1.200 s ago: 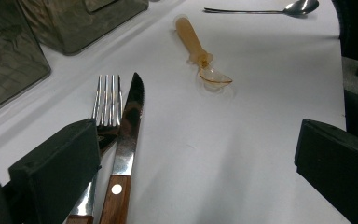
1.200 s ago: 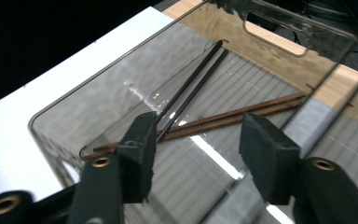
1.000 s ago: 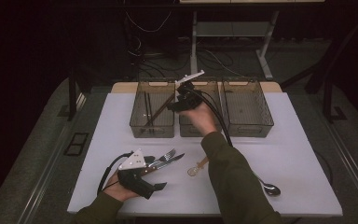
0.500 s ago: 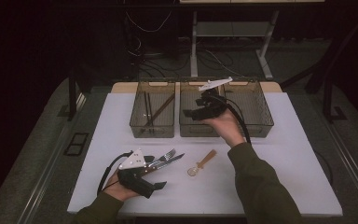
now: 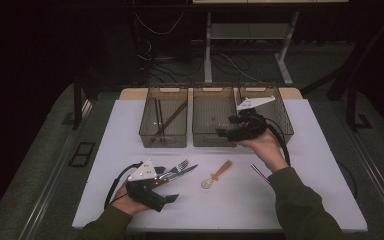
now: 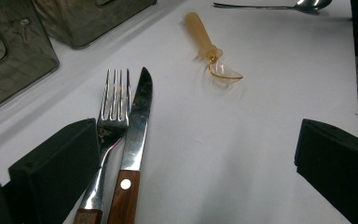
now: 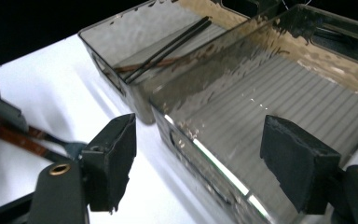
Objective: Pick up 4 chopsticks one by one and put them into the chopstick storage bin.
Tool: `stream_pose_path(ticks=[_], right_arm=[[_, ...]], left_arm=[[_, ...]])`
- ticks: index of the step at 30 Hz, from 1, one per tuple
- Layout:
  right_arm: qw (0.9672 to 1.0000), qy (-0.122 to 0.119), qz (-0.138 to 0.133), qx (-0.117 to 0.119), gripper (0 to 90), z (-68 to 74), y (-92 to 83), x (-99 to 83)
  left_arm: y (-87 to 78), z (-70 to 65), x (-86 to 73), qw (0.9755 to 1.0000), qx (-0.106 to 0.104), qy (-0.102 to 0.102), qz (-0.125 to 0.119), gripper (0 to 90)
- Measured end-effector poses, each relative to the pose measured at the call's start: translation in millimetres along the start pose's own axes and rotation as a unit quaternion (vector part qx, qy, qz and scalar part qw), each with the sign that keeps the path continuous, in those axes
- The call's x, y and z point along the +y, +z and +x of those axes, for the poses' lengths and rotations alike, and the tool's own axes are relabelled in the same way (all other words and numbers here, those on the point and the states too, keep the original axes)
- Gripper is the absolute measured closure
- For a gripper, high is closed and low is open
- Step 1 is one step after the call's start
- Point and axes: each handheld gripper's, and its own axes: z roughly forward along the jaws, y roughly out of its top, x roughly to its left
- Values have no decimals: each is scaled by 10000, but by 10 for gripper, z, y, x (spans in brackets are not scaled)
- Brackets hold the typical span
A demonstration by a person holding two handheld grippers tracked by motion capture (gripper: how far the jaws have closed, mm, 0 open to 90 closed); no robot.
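Black jaws of my right gripper [image 5: 223, 133] are standing wide, having just opened, empty over the middle bin [image 5: 214, 116]; next I'm fetching the amber spoon [image 5: 217, 175].

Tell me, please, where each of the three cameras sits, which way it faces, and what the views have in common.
High view: above the person's side, facing forward and down on the white table and three bins; both forearms, left gripper and right gripper show.
Left gripper view: rides the left gripper, facing along its open jaws at fork, knife and amber spoon.
Right gripper view: rides the right gripper, facing across the middle bin toward the chopstick bin.
Shared: the fork and knife appear in all three views.
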Motion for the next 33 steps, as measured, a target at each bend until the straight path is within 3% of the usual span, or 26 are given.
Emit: stream_pose_path(ticks=[17,33], right_arm=[[9999,145,22,5,271,-57,-320,-522],[9992,275,181,-207,274,-93,-680,-1008]], left_arm=[[6,4,-3,10000,51,-33,10,0],[-6,-2,1,10000,51,-19,4,0]])
